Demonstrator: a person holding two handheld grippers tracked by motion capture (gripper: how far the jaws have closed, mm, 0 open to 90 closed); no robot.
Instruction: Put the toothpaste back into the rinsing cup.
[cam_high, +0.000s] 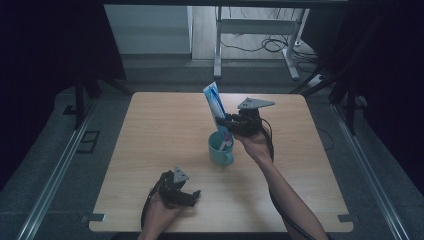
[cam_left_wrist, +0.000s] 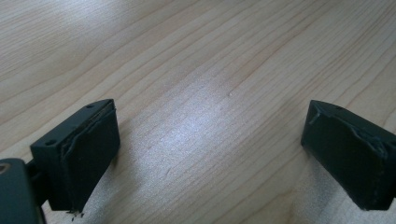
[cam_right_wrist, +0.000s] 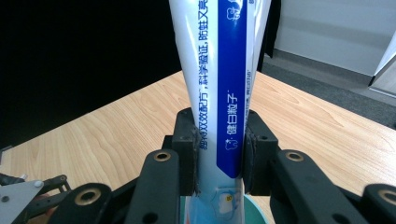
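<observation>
Your left hand (cam_high: 159, 212) rests low at near table (cam_high: 150, 130) edge, left gripper (cam_high: 186, 196) lying close over bare wood, jaws spread wide, nothing between them. Your right forearm reaches diagonally up to table centre, right gripper (cam_high: 226, 125) pointing left, clenched on toothpaste tube (cam_high: 216, 107). Tube stands tilted, lower end inside teal mug (cam_high: 220, 149); whether it touches bottom, unclear.

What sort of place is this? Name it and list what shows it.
Likely a lab or recording room, not a home: a bare wooden table ringed by black curtains, metal floor rails, and a desk frame with loose cables behind.
</observation>
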